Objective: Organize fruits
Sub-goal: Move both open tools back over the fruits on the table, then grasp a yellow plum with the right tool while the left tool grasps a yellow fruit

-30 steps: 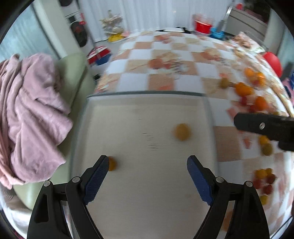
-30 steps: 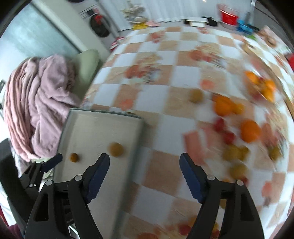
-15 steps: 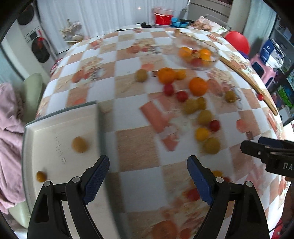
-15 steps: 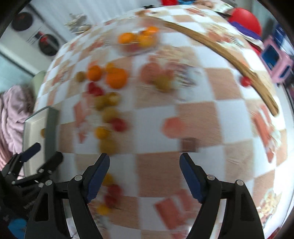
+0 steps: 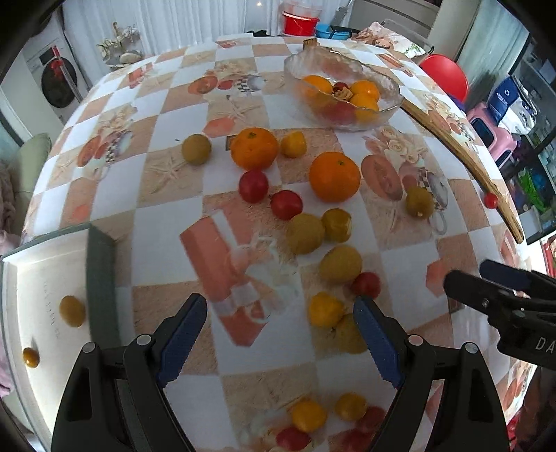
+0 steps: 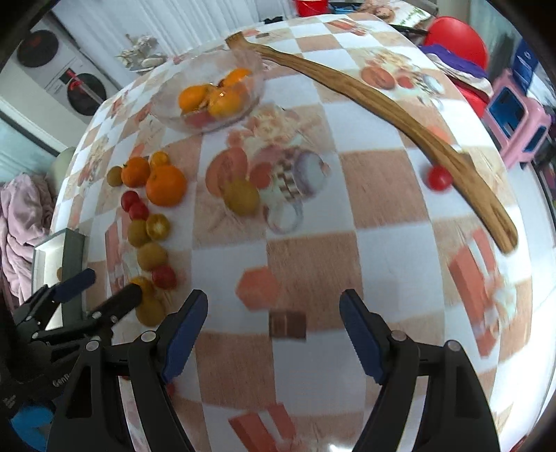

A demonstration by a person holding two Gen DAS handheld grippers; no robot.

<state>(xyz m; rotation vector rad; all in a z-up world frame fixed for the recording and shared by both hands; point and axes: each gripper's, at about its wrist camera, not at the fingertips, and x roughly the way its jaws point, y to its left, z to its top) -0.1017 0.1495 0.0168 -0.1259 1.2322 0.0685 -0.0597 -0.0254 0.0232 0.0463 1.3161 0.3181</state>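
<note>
Several loose fruits lie on the checked tablecloth: two oranges (image 5: 334, 176), red tomatoes (image 5: 253, 185) and yellow-green plums (image 5: 305, 233). A glass bowl (image 5: 389, 104) at the back holds oranges and red fruit. A white tray (image 5: 24, 278) at the left edge holds two small yellow fruits (image 5: 72, 310). My left gripper (image 5: 279, 339) is open and empty above the cloth, a yellow fruit (image 5: 325, 309) just left of its right finger. My right gripper (image 6: 272, 332) is open and empty over bare cloth; it also shows in the left wrist view (image 5: 493, 288). A lone red tomato (image 6: 438, 177) lies by the wooden board.
A long wooden board (image 6: 399, 107) lies along the table's right side. A pink blanket (image 6: 17, 215) is draped over a green chair left of the table. Red and blue tubs (image 5: 299, 22) stand beyond the far edge. A pink stool (image 6: 517, 118) is at the right.
Both grippers have swung right, from over the tray to over the scattered fruit and bare cloth. Both stay open and empty.
</note>
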